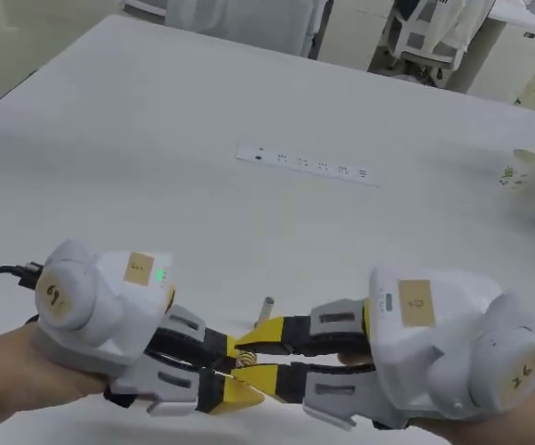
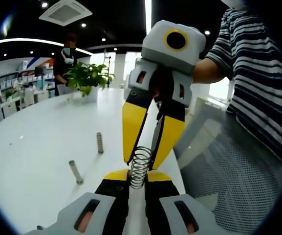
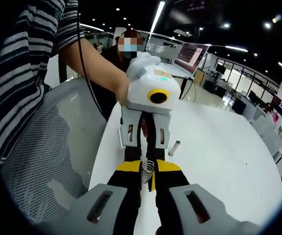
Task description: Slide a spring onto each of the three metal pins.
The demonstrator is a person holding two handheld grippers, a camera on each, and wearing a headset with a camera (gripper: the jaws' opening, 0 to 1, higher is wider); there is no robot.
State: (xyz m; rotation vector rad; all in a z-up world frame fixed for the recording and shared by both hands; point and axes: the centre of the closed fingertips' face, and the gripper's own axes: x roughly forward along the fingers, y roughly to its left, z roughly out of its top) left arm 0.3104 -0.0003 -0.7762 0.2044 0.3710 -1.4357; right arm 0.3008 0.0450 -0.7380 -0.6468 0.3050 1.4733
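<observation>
A small steel spring (image 1: pixel 246 355) sits between the tips of my two grippers, which meet nose to nose near the table's front edge. My left gripper (image 2: pixel 137 177) is shut on the spring (image 2: pixel 140 166). My right gripper (image 3: pixel 148 169) faces it, shut on a thin metal pin (image 2: pixel 156 136) that points into the spring (image 3: pixel 148 170). In the head view the left gripper (image 1: pixel 239 369) comes from the left and the right gripper (image 1: pixel 253 352) from the right. Two more pins (image 2: pixel 99 143) (image 2: pixel 75 172) stand upright on the white table (image 1: pixel 156 139); one pin (image 1: pixel 267 308) is just behind the tips.
A white power strip (image 1: pixel 309 165) lies mid-table and a paper cup (image 1: pixel 527 167) stands at the far right edge. A potted plant (image 2: pixel 84 78) is at the table's end. A mesh chair (image 3: pixel 53 147) is beside the table, and a person (image 2: pixel 67 54) stands in the background.
</observation>
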